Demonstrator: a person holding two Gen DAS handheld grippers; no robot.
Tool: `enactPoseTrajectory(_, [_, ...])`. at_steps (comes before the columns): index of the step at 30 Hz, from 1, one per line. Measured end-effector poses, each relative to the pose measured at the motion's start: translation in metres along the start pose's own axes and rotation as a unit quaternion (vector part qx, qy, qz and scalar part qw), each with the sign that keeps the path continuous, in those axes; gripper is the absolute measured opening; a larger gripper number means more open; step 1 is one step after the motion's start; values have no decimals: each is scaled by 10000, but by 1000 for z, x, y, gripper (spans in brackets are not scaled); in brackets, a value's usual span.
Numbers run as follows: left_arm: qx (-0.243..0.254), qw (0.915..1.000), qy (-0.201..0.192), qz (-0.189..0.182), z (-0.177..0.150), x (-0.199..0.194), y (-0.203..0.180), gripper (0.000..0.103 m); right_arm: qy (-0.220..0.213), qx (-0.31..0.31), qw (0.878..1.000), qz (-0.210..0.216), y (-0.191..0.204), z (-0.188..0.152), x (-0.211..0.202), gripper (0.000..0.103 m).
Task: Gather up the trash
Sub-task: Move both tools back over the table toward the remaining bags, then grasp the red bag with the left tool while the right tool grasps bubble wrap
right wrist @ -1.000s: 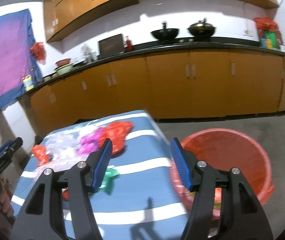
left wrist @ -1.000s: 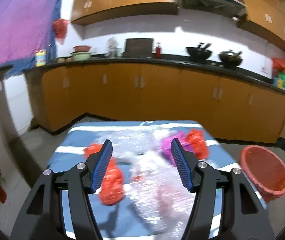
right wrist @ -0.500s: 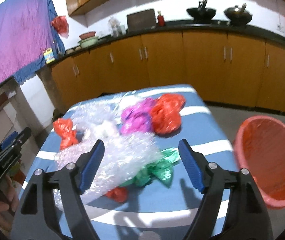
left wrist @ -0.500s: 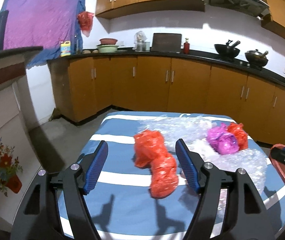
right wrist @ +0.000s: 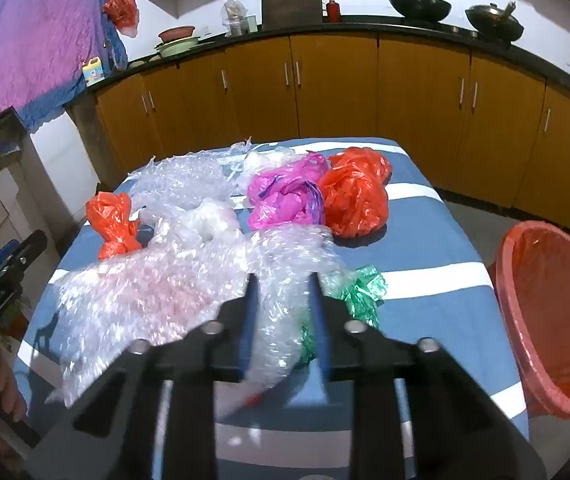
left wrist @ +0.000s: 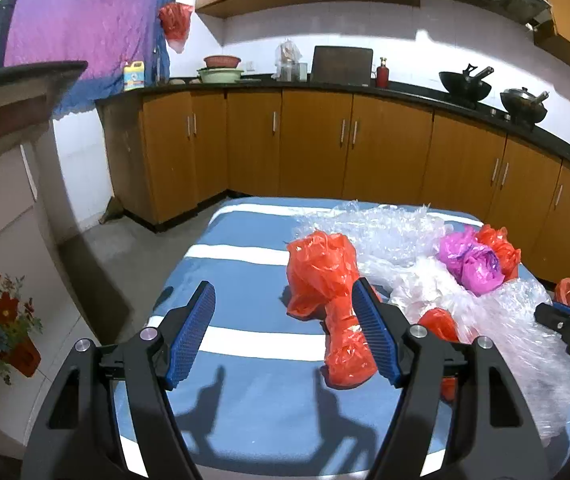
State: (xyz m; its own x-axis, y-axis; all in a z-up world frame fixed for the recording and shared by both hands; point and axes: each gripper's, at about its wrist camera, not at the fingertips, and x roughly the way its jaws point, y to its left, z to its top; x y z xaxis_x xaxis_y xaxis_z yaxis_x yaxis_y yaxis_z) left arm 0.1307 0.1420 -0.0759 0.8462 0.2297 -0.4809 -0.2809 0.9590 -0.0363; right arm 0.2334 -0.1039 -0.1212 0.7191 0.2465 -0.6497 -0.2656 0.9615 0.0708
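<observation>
Crumpled plastic trash lies on a blue-and-white striped table. My right gripper is closing on a big sheet of clear bubble wrap, with the wrap between its fingers. My left gripper is open and empty above the table's left part, just left of a twisted red bag. That red bag also shows in the right wrist view. A pink bag, a larger red bag and a green wrapper lie near the bubble wrap.
A red trash basket stands on the floor right of the table. More clear plastic covers the table's far side. Wooden kitchen cabinets run along the back wall. A white cabinet stands to the left.
My right gripper has come down over the pile and its jaws have closed from wide open onto the bubble wrap. My left gripper has swung left, so the red bag now sits at its right finger.
</observation>
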Motion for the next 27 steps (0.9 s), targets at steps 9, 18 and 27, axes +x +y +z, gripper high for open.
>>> enactPoseTrajectory(9, [132,9996,226,-99,0,19,-14,74,-538,-66,9985,-78,-3,15,-27,15])
enactPoseTrajectory(18, [292,9973,639,-194,-2,50,-32,77,-950,85,9952,-218,-20,29,-49,14])
enactPoseTrajectory(27, [148,9938,1076,-225,1,74,-41,73,-1001,259,9940,-365,-37,31,-52,14])
